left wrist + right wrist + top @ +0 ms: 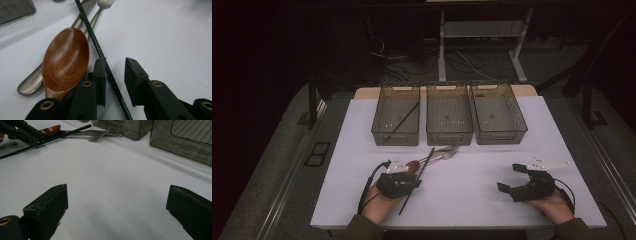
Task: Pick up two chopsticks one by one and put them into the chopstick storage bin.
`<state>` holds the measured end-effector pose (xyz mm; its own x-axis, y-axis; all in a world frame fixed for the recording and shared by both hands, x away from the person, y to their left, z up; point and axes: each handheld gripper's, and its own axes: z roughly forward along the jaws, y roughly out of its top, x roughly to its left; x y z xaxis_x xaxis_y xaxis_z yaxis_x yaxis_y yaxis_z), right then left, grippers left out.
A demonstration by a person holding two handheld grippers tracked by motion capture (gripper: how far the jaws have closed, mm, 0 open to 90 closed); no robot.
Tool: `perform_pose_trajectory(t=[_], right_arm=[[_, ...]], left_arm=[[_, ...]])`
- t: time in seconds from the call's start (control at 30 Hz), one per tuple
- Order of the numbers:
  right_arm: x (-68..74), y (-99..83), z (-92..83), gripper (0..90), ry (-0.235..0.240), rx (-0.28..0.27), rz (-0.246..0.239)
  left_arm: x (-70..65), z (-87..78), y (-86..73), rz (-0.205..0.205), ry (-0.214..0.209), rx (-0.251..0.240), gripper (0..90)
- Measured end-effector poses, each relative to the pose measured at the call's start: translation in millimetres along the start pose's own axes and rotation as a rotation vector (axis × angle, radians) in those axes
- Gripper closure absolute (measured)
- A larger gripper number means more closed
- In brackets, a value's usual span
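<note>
Between the left tool's (115,72) parted jaws, not yet pinched: one black chopstick (100,51), long axis running away past the tips. Just left: one wooden spoon (65,60), one fork (103,6), one metal handle (31,82). Farther: three bins (449,120). Right tool (117,205) released, well apart on table (112,170).

The high view looks forward and down from above the near table edge, taking in the whole white table (512,130) and three bins (449,120) at its far side. The left gripper view sits low and very close over the chopstick (100,50) and wooden spoon (66,60). The right gripper view skims the tabletop toward the same spoon (51,130), chopstick (62,133) and bins (125,127).
</note>
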<state>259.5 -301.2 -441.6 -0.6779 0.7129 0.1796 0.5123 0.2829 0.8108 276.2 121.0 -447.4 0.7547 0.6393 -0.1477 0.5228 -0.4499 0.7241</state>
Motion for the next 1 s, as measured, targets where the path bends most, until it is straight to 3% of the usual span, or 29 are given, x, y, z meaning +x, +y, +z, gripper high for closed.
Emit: perform_pose_trajectory(t=[1.0], right_arm=[[0.1,-0.1,0.4,3.3,0.000,0.002,-0.003]], left_arm=[[0.6,4.2,0.0,-0.007,0.019,0.024,84.7]])
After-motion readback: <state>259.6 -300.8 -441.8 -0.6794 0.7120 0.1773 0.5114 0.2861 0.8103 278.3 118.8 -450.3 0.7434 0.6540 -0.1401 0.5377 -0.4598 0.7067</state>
